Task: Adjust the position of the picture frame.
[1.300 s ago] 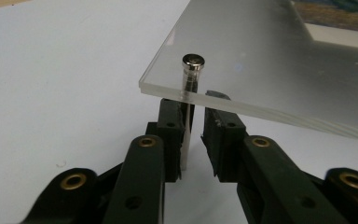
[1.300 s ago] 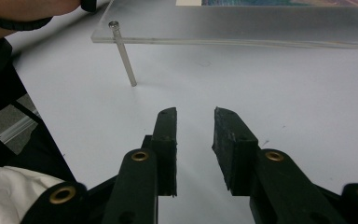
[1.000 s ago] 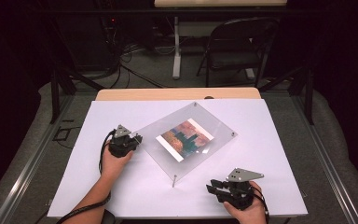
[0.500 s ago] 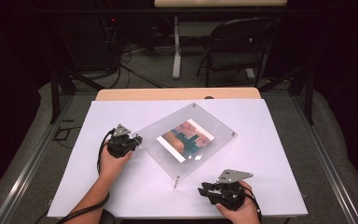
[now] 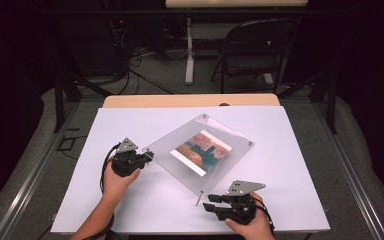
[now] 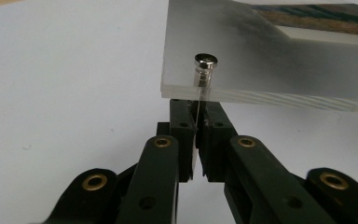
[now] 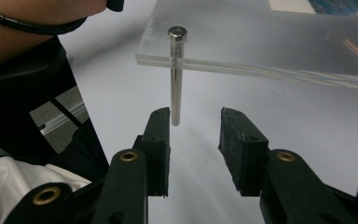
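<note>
left gripper (image 6: 196, 128) clenched on the thin pin under the corner standoff (image 6: 205, 70) of the clear acrylic frame (image 5: 200, 150). right gripper (image 7: 196, 140) released, jaws spread, metal leg (image 7: 176, 79) just beside its left jaw. frame with picture print (image 5: 201, 152) lies mid-table (image 5: 290, 150), on white sheet.

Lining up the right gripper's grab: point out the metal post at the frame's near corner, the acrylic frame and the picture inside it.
metal post (image 7: 176, 79), right gripper view, on its shaft below the panel.
acrylic frame (image 5: 235, 137), high view, on bare clear panel right of the print.
picture (image 5: 200, 150), high view, on its printed middle.
</note>
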A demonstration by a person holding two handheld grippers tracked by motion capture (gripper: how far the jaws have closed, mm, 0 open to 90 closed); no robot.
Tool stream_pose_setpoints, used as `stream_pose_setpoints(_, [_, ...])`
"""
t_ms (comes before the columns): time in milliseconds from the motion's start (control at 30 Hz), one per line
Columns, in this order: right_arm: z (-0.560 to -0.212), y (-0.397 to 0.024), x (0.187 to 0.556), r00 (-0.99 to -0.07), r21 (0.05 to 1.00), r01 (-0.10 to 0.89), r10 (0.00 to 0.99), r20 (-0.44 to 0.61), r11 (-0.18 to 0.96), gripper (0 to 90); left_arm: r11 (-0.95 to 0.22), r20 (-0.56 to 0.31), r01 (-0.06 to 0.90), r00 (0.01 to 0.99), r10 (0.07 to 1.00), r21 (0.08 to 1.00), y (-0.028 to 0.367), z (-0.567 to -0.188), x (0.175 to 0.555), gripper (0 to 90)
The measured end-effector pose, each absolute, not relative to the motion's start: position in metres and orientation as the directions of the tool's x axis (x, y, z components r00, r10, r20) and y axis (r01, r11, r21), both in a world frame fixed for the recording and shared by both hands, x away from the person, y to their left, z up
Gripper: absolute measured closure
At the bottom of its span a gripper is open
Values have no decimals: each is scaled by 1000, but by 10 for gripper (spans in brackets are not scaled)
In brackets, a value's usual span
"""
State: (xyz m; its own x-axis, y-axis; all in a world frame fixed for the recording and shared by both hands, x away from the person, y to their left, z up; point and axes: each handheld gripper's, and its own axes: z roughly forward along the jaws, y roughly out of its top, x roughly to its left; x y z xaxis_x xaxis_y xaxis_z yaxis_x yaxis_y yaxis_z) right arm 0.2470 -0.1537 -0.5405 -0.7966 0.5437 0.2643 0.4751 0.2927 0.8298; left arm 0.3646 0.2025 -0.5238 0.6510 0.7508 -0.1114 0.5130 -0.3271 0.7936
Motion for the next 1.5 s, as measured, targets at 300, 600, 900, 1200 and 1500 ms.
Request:
stream_pose_setpoints(300, [-543,-145,249,-809,828,467,529,258,311,709,-331,-118,514,661,741,792,201,-524,355,850])
stream_pose_setpoints(600, [-541,-139,248,-830,824,449,503,241,346,855,-339,-112,507,668,736,792,200,-525,349,851])
stream_pose_setpoints(900, [-537,-149,248,-822,820,467,505,264,331,858,-340,-97,477,682,725,811,200,-518,336,852])
stream_pose_setpoints(1200, [-538,-163,259,-760,806,517,588,276,289,859,-337,-96,462,692,715,820,199,-515,326,853])
stream_pose_setpoints(1500, [-541,-182,282,-673,788,566,687,273,241,861,-335,-99,447,708,699,829,189,-516,315,852])
